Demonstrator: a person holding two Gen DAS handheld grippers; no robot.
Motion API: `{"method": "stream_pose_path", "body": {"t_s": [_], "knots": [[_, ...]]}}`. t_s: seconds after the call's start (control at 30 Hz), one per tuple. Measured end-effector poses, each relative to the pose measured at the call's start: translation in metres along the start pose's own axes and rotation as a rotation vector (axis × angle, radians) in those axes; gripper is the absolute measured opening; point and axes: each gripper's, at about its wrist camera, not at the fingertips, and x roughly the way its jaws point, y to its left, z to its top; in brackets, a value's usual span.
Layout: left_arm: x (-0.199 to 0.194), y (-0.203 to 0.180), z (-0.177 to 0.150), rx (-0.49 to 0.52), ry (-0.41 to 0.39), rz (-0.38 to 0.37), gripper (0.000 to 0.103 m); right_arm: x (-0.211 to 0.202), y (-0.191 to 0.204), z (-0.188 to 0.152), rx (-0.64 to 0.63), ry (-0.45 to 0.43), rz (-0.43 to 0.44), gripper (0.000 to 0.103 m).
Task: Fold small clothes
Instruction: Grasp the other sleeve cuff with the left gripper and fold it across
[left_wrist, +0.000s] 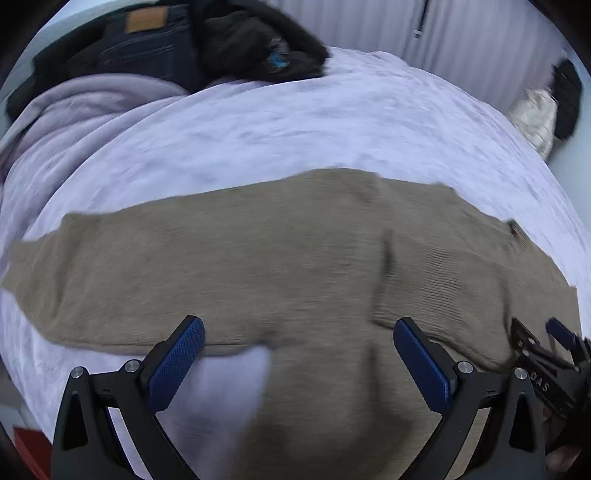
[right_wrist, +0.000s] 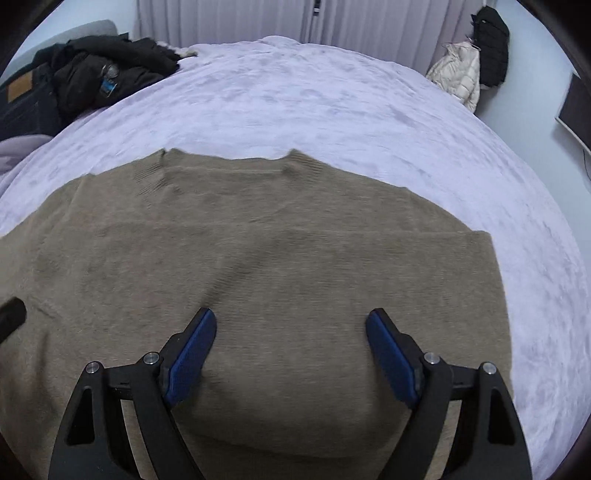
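Sweater (right_wrist: 258, 258), tan knit, lies spread flat on the bed (right_wrist: 332, 103), directly under and ahead of both tongs, collar at the far edge, laid out for folding. Left tongs (left_wrist: 299, 332) and right tongs (right_wrist: 291, 325) hover wide apart, gripping nothing, probably lining up a grab.

The left hand-held gripper (left_wrist: 298, 354) is showing two black angular arms with triangular cut-outs, silver round screws at the joints, and blue textured pads (left_wrist: 177, 363) lining its fingers. The right hand-held gripper (right_wrist: 290, 347) is wearing the same black frame, silver screws and blue pads (right_wrist: 194, 354); white letters "DAS" are showing on its black body.
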Motion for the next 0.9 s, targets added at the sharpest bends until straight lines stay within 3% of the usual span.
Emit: {"method": "stream_pose_path", "body": {"t_s": [0.1, 0.23, 0.3, 0.4, 0.5, 0.53, 0.57, 0.6, 0.63, 0.7, 0.8, 0.9], "knots": [[-0.004, 0.091, -0.003, -0.236, -0.004, 0.072, 0.103, -0.008, 0.022, -0.005, -0.076, -0.054, -0.095, 0.087], [-0.014, 0.213, -0.027, -0.594, -0.061, 0.111, 0.103, -0.002, 0.008, -0.009, -0.014, -0.047, -0.038, 0.087], [-0.007, 0.255, -0.033, -0.708, -0.074, 0.081, 0.103, 0.0, 0.004, -0.009, 0.018, -0.043, -0.011, 0.088], [0.005, 0.297, -0.027, -0.808, -0.114, -0.013, 0.103, 0.001, 0.013, -0.008, -0.002, -0.049, -0.043, 0.088], [0.01, 0.316, -0.004, -0.81, -0.144, -0.068, 0.103, 0.001, 0.018, -0.01, -0.023, -0.055, -0.074, 0.088], [0.01, 0.32, 0.003, -0.806, -0.148, -0.086, 0.092, 0.001, 0.018, -0.009, -0.024, -0.055, -0.077, 0.088], [0.008, 0.323, 0.007, -0.801, -0.155, -0.088, 0.041, 0.001, 0.019, -0.009, -0.024, -0.055, -0.078, 0.088], [0.009, 0.324, 0.011, -0.779, -0.141, -0.104, 0.015, 0.0, 0.018, -0.009, -0.023, -0.052, -0.078, 0.088], [0.011, 0.325, 0.015, -0.751, -0.118, -0.135, 0.01, -0.002, 0.016, -0.009, -0.022, -0.045, -0.077, 0.088], [0.009, 0.312, 0.024, -0.707, -0.146, -0.097, 0.01, -0.011, 0.013, -0.006, 0.001, -0.031, -0.074, 0.088], [-0.008, 0.301, 0.021, -0.639, -0.192, -0.041, 0.01, -0.036, 0.015, 0.0, 0.043, -0.084, -0.008, 0.088], [-0.035, 0.289, 0.019, -0.594, -0.262, -0.016, 0.01, -0.05, 0.043, 0.013, -0.001, -0.123, 0.02, 0.088]]}}
